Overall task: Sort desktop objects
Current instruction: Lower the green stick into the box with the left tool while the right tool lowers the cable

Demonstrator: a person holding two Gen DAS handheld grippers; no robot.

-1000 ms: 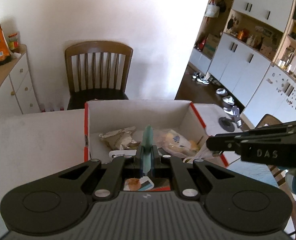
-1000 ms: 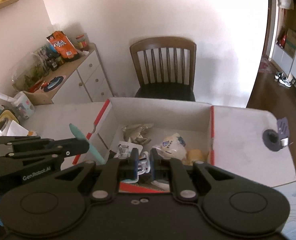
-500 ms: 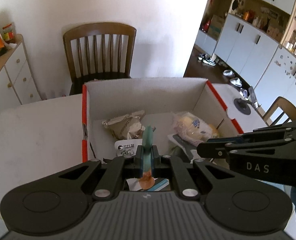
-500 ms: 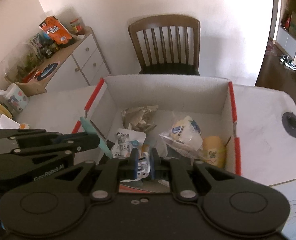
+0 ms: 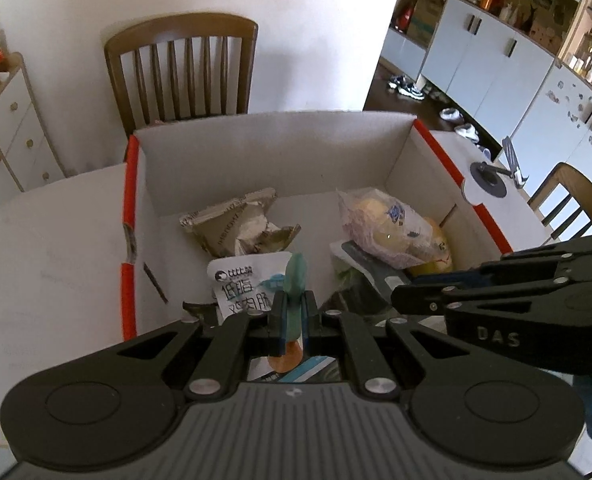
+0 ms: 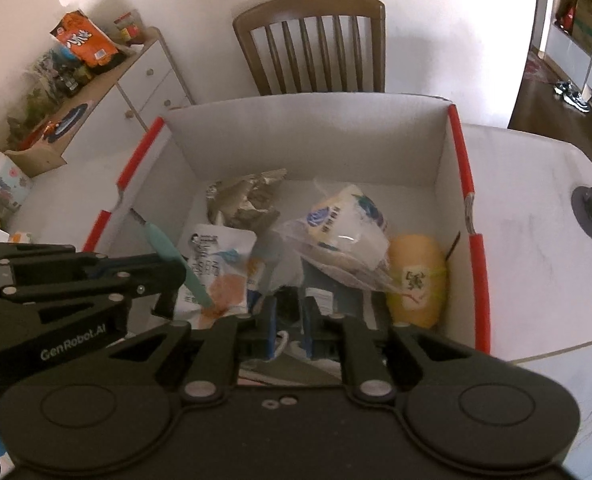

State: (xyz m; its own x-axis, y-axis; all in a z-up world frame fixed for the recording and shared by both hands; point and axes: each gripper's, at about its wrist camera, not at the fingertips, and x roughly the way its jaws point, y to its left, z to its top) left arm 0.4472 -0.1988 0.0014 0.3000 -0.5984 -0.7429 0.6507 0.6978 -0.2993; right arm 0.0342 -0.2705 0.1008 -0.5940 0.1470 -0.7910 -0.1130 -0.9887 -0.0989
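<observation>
Depositing is the step in hand: both grippers hang over the near end of the red-edged cardboard box [image 6: 461, 168], which stands on the white bench [image 6: 527, 184]. The left gripper [image 5: 294, 312] has its jaws pressed together on a slim teal tool [image 5: 296, 280], whose shaft juts forward above the white printed pouch [image 5: 240, 284] inside the box. The right gripper [image 6: 288, 314] is opening its jaws; a small dark object sits between them, too blurred to identify, and whether the pads press on it cannot be told. Already in the box are a crumpled foil wrapper [image 6: 248, 200] toward the far wall, a clear bagged bun [image 6: 343, 232] and a yellow packet [image 6: 415, 280] against the right wall. The next move appears to call for releasing the teal tool low over the box floor. Behind the box stands a wooden chair [image 5: 184, 68] at a white wall; white cupboards lie right of the box.
</observation>
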